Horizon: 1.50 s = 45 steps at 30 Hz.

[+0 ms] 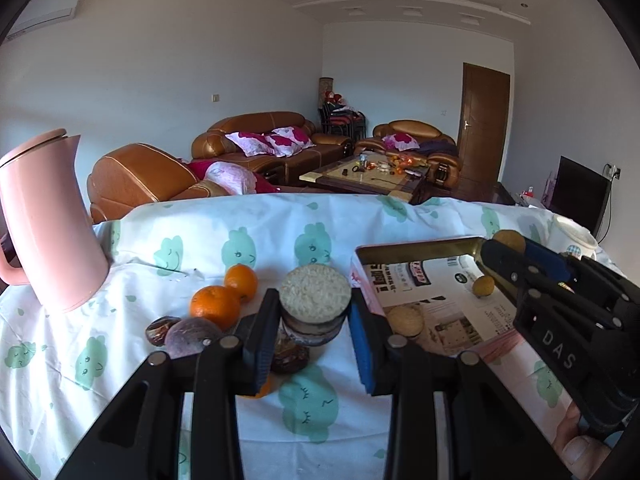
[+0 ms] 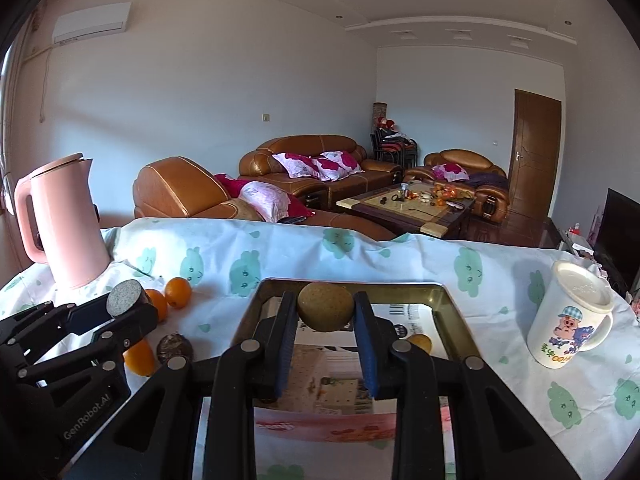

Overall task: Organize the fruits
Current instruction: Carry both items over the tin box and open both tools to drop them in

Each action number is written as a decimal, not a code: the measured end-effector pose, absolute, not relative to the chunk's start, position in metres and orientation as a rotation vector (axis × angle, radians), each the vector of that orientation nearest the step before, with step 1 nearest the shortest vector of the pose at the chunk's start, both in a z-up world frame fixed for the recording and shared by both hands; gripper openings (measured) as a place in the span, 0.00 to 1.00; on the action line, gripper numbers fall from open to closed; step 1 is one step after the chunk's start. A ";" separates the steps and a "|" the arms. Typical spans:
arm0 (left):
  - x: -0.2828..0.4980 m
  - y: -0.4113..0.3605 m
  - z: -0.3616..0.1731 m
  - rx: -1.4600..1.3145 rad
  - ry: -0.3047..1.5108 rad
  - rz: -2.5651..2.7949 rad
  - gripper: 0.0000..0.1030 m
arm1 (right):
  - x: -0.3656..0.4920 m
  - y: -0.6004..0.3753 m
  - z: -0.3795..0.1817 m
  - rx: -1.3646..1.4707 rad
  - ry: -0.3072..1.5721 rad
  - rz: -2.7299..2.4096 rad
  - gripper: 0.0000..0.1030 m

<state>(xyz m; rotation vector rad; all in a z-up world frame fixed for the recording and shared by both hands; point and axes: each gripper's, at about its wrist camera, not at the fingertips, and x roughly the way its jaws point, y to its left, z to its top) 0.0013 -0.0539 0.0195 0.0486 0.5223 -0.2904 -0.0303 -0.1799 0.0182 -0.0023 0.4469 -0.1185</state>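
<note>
Your left gripper (image 1: 314, 312) tilts downward, clamped on a round cut-topped fruit (image 1: 314, 294) above the table's left side. Your right gripper (image 2: 325, 312), angled likewise, pinches a brown fruit (image 2: 325, 307) over the tray's (image 2: 452, 312) far edge.

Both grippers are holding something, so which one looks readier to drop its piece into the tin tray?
Probably the right gripper. Its brownish round fruit is already held above the tin tray. The left gripper holds a cut fruit over the cloth, beside the tray's left wall.
</note>
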 end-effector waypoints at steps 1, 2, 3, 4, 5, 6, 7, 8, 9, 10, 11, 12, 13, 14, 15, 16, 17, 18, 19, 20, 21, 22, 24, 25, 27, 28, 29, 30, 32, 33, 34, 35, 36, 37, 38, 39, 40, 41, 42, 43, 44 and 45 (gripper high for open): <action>0.001 -0.059 0.020 0.053 0.519 -0.299 0.35 | -0.030 -0.187 0.018 0.004 0.451 -0.129 0.29; 0.001 -0.064 0.021 0.056 0.517 -0.307 0.35 | -0.030 -0.194 0.017 0.013 0.454 -0.138 0.29; 0.002 -0.069 0.021 0.057 0.519 -0.314 0.35 | -0.030 -0.201 0.017 0.023 0.458 -0.147 0.29; 0.003 -0.073 0.021 0.055 0.523 -0.320 0.35 | -0.030 -0.207 0.017 0.033 0.460 -0.156 0.29; 0.004 -0.078 0.021 0.052 0.528 -0.328 0.35 | -0.030 -0.214 0.017 0.043 0.460 -0.166 0.29; 0.005 -0.083 0.021 0.052 0.532 -0.337 0.35 | -0.030 -0.220 0.018 0.049 0.460 -0.175 0.29; 0.005 -0.088 0.021 0.056 0.532 -0.346 0.35 | -0.031 -0.224 0.018 0.053 0.461 -0.184 0.29; 0.006 -0.094 0.021 0.062 0.531 -0.354 0.35 | -0.030 -0.229 0.018 0.054 0.462 -0.194 0.29; 0.006 -0.099 0.021 0.068 0.530 -0.360 0.35 | -0.030 -0.232 0.017 0.056 0.464 -0.203 0.29; 0.007 -0.105 0.021 0.072 0.530 -0.366 0.35 | -0.030 -0.236 0.017 0.060 0.469 -0.209 0.29; 0.007 -0.111 0.020 0.074 0.533 -0.371 0.35 | -0.029 -0.240 0.016 0.064 0.477 -0.214 0.29; 0.009 -0.116 0.020 0.074 0.536 -0.378 0.35 | -0.028 -0.244 0.014 0.068 0.487 -0.219 0.29; 0.011 -0.122 0.020 0.073 0.539 -0.384 0.35 | -0.026 -0.248 0.012 0.073 0.498 -0.223 0.29; 0.012 -0.128 0.019 0.075 0.541 -0.389 0.35 | -0.024 -0.252 0.010 0.082 0.509 -0.225 0.29; 0.014 -0.134 0.018 0.078 0.544 -0.394 0.35 | -0.023 -0.256 0.008 0.095 0.518 -0.223 0.29; 0.014 -0.140 0.018 0.083 0.547 -0.398 0.35 | -0.022 -0.259 0.007 0.107 0.526 -0.220 0.29; 0.016 -0.145 0.016 0.090 0.552 -0.401 0.35 | -0.020 -0.262 0.005 0.118 0.533 -0.216 0.29; 0.018 -0.149 0.014 0.097 0.557 -0.401 0.35 | -0.019 -0.265 0.004 0.128 0.540 -0.212 0.29; 0.019 -0.153 0.012 0.101 0.562 -0.401 0.35 | -0.018 -0.267 0.002 0.138 0.548 -0.206 0.29; 0.021 -0.156 0.010 0.101 0.570 -0.399 0.35 | -0.017 -0.268 0.001 0.146 0.556 -0.199 0.29; 0.023 -0.157 0.008 0.102 0.579 -0.396 0.35 | -0.015 -0.268 -0.001 0.151 0.565 -0.193 0.29; 0.025 -0.158 0.006 0.104 0.586 -0.395 0.35 | -0.014 -0.267 -0.002 0.152 0.572 -0.189 0.29; 0.029 -0.160 0.003 0.107 0.598 -0.391 0.35 | -0.012 -0.265 -0.003 0.145 0.579 -0.187 0.29; 0.030 -0.161 0.001 0.109 0.604 -0.390 0.35 | -0.011 -0.264 -0.004 0.139 0.581 -0.188 0.29; 0.033 -0.164 -0.003 0.112 0.617 -0.392 0.35 | -0.010 -0.264 -0.005 0.133 0.583 -0.190 0.29; 0.034 -0.165 -0.003 0.111 0.623 -0.393 0.35 | -0.010 -0.264 -0.005 0.133 0.582 -0.192 0.29; 0.036 -0.167 -0.004 0.110 0.631 -0.393 0.35 | -0.010 -0.265 -0.005 0.133 0.581 -0.196 0.29; 0.038 -0.168 -0.005 0.109 0.638 -0.393 0.35 | -0.010 -0.266 -0.004 0.132 0.579 -0.203 0.29; 0.042 -0.172 -0.005 0.110 0.643 -0.391 0.35 | -0.008 -0.270 -0.003 0.132 0.575 -0.214 0.29; 0.043 -0.173 -0.005 0.109 0.645 -0.390 0.35 | -0.008 -0.272 -0.003 0.138 0.574 -0.214 0.29; 0.045 -0.174 -0.006 0.109 0.647 -0.388 0.35 | -0.006 -0.273 -0.003 0.146 0.575 -0.210 0.29; 0.046 -0.175 -0.006 0.109 0.650 -0.385 0.35 | -0.005 -0.275 -0.003 0.151 0.577 -0.209 0.29; 0.048 -0.176 -0.007 0.111 0.654 -0.382 0.35 | -0.002 -0.275 -0.004 0.153 0.580 -0.206 0.29; 0.049 -0.177 -0.008 0.114 0.659 -0.380 0.35 | 0.000 -0.274 -0.005 0.152 0.587 -0.201 0.29; 0.049 -0.178 -0.008 0.115 0.662 -0.378 0.35 | 0.002 -0.273 -0.006 0.150 0.594 -0.194 0.29; 0.050 -0.177 -0.009 0.114 0.664 -0.372 0.35 | 0.004 -0.273 -0.007 0.153 0.601 -0.188 0.29; 0.052 -0.176 -0.010 0.115 0.670 -0.366 0.35 | 0.005 -0.273 -0.008 0.155 0.609 -0.182 0.29; 0.053 -0.175 -0.011 0.115 0.676 -0.360 0.35 | 0.007 -0.272 -0.009 0.155 0.615 -0.178 0.29; 0.054 -0.174 -0.012 0.113 0.682 -0.356 0.35 | 0.008 -0.272 -0.010 0.155 0.620 -0.173 0.29; 0.055 -0.173 -0.013 0.108 0.690 -0.358 0.35 | 0.009 -0.271 -0.011 0.154 0.625 -0.166 0.29; 0.055 -0.172 -0.013 0.104 0.693 -0.359 0.35 | 0.009 -0.270 -0.012 0.153 0.630 -0.161 0.29; 0.055 -0.171 -0.013 0.102 0.692 -0.358 0.35 | 0.010 -0.269 -0.013 0.151 0.634 -0.156 0.29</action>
